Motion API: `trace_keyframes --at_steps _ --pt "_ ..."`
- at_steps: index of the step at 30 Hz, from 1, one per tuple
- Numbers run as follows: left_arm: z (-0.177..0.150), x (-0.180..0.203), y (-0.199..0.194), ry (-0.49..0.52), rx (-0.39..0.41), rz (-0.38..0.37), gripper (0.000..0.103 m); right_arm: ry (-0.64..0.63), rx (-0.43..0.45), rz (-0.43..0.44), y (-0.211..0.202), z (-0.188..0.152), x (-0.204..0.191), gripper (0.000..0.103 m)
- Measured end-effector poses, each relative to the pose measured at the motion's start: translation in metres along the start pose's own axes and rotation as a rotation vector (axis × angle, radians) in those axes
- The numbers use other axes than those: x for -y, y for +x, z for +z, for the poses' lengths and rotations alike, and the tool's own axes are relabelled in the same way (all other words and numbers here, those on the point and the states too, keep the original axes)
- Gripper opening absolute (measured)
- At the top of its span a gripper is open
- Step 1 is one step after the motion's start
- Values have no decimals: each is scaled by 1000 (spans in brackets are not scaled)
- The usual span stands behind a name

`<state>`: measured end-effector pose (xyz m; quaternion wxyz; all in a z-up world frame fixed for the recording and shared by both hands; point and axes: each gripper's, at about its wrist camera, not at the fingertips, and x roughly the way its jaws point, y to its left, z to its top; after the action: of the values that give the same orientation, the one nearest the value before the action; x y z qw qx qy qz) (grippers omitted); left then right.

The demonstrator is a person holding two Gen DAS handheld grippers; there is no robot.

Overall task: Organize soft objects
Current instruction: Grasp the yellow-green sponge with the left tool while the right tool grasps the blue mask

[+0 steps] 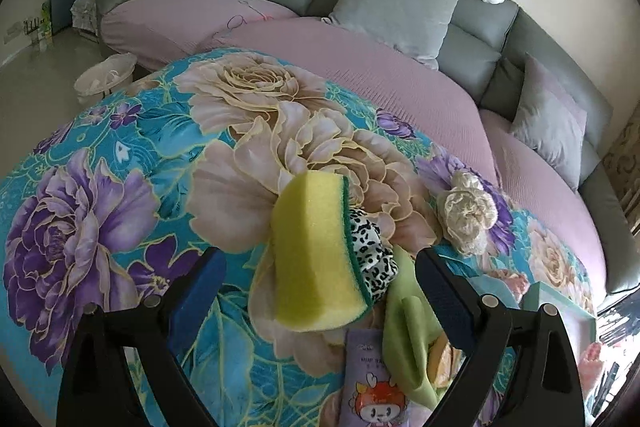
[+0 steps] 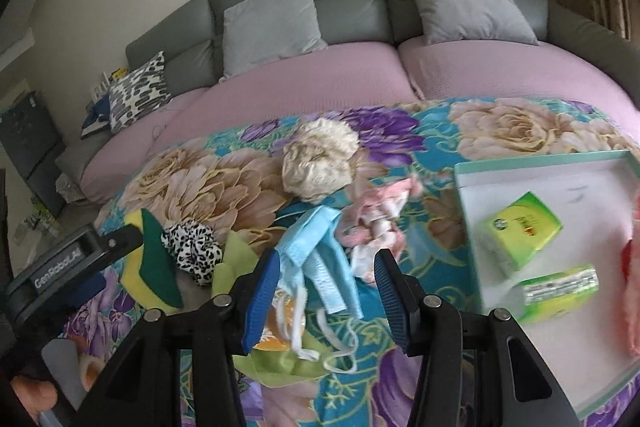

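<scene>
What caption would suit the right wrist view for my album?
Open right gripper poised over a blue face mask on a floral blanket, beside a tray holding green tissue packs.

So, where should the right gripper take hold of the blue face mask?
Grip the folded body of the blue face mask, coming from above. It lies limp between the open fingers of the right gripper, and its white ear loops are too thin.

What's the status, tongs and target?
Left tongs open, straddling yellow sponge. Right tongs open over blue face mask. Tray holds two tissue packs; leopard scrunchie crowds the sponge.
</scene>
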<state>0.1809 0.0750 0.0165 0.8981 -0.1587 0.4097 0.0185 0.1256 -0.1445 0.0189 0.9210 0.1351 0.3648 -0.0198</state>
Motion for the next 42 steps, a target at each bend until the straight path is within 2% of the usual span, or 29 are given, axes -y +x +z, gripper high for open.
trace_keyframes --at_steps 6,8,12,15,18,22,26,28,33,42 --pt "1 2 15 0 -22 -1 93 -25 -32 -9 16 -4 -8 53" --pt "1 3 19 6 -23 7 89 -21 -41 -12 21 -5 -8 53" --pt "1 4 29 17 -41 29 88 -8 -59 -10 31 -5 -6 53" --pt "0 4 34 25 -52 38 71 -7 -68 -17 37 -6 -6 50" --pt "-1 3 39 28 -69 44 67 -14 -71 -16 40 -7 -8 44" --pt "-3 2 42 33 -80 46 49 -25 -78 -22 44 -9 -11 34" --pt "-4 2 41 40 -76 56 42 -18 -78 -18 44 -10 -9 22" --pt "-3 1 40 37 -71 62 34 -17 -77 -14 44 -10 -9 16" --pt "-2 -2 35 33 -54 55 31 -27 -68 -3 40 -10 -10 11" --pt "4 -3 13 37 21 38 30 -23 3 24 16 -3 -9 10"
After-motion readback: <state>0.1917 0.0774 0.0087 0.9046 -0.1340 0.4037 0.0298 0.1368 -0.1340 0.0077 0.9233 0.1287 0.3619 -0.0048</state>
